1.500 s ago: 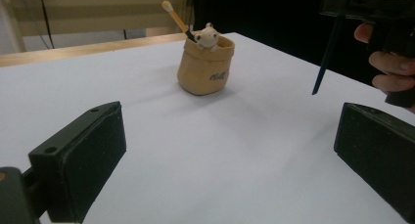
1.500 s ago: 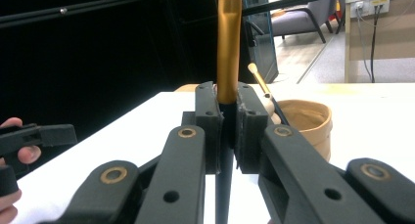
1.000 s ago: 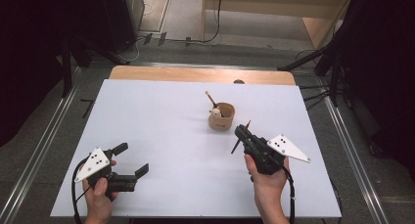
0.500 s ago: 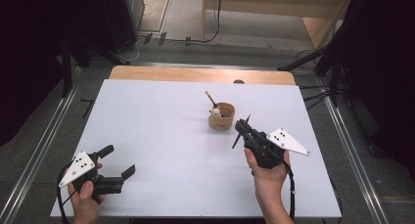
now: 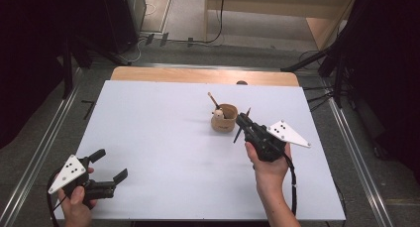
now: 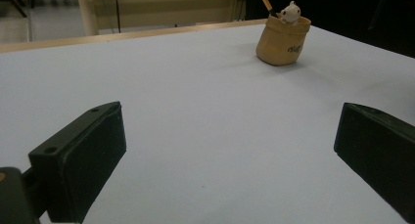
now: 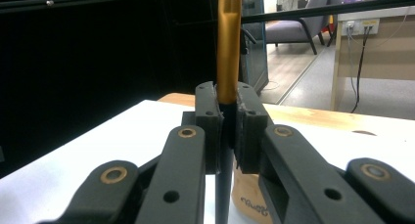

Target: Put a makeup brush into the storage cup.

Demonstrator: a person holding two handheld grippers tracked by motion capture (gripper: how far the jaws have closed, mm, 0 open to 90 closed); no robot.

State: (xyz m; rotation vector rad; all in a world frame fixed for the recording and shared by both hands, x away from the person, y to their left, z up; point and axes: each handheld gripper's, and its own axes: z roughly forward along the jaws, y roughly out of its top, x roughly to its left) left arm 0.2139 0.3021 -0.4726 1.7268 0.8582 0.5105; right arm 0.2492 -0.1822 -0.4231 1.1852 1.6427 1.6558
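While clenched upright in the right gripper (image 7: 228, 131), brush (image 7: 228, 48) held just beside tan pot (image 5: 224, 118), mid-surface (image 5: 163, 138), with a second brush (image 5: 214, 100) and small white figure (image 6: 291, 11) inside. Left gripper (image 5: 110, 165) released, well apart, near front-left corner.

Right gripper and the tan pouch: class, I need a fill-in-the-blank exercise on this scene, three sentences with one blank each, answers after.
1. The right gripper is ____ on a slim pen with a gold barrel.
2. The left gripper has its jaws ____, with nothing between them.
3. A small white toy animal sits ____ the tan pouch on the white table.

Missing words: shut; open; inside
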